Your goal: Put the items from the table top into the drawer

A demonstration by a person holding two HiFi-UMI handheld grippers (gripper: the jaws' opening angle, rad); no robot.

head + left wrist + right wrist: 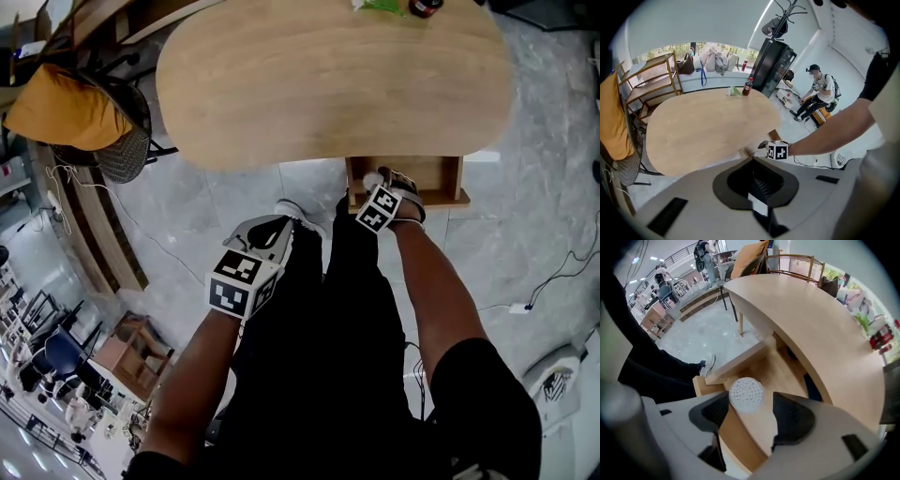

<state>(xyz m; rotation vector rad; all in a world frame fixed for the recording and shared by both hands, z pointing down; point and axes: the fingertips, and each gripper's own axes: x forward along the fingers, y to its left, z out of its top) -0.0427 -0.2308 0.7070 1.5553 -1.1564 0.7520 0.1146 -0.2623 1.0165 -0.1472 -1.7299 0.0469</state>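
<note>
The pale oval desk (328, 84) is bare except for a red-capped bottle (748, 86) and a green packet (734, 91) at its far edge, and a chair draped in orange cloth (66, 112) stands off to one side. The right arm reaches forward and holds the right tongs (750, 401) over the open wooden drawer (441, 173) under the desk's near edge; the jaws are spread wide, and a white dimpled ball (746, 393) sits loose at the tip of one of them. The left tongs (757, 180) are drawn back over the person's thigh, jaws closed on nothing.
</note>
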